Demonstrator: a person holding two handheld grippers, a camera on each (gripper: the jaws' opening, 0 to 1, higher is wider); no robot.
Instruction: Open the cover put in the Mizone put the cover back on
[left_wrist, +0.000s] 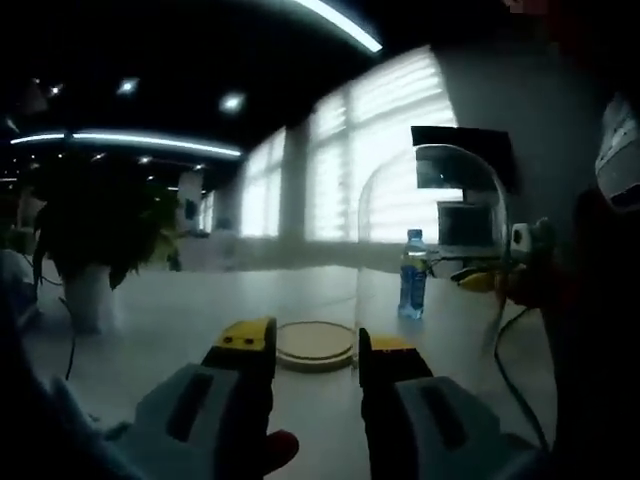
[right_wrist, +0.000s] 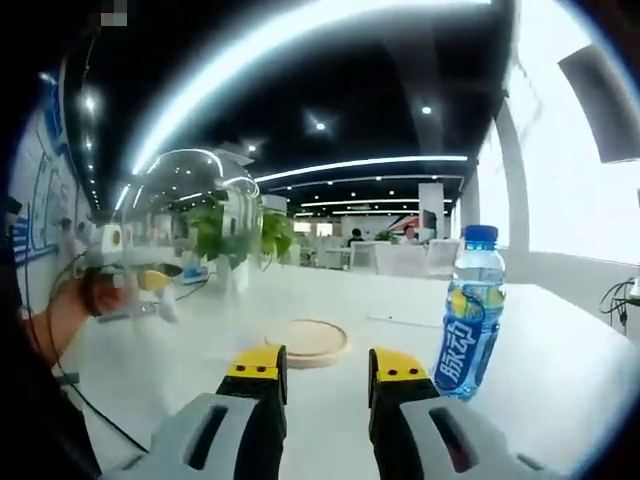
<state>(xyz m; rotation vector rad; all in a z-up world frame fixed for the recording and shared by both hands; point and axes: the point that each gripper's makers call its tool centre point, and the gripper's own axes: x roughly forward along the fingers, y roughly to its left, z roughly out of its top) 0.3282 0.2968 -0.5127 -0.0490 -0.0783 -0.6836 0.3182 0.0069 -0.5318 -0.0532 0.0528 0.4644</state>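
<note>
A clear glass dome cover (left_wrist: 430, 230) (right_wrist: 185, 200) hangs tilted above the table, off its round wooden base (left_wrist: 315, 345) (right_wrist: 305, 342). A hand (right_wrist: 75, 305) holds another yellow-tipped gripper (left_wrist: 485, 278) (right_wrist: 140, 285) at the dome's lower edge. The blue-capped Mizone bottle (left_wrist: 413, 275) (right_wrist: 470, 310) stands upright on the table beside the base. My left gripper (left_wrist: 317, 342) is open, facing the base with nothing between its jaws. My right gripper (right_wrist: 327, 362) is open too, with the bottle just to the right of its right jaw.
The white table (left_wrist: 180, 310) (right_wrist: 560, 380) stretches wide around the base. A potted plant (left_wrist: 90, 240) (right_wrist: 240, 235) stands at its far end. A dark cable (left_wrist: 510, 350) trails near the dome. Bright windows (left_wrist: 350, 170) line one wall.
</note>
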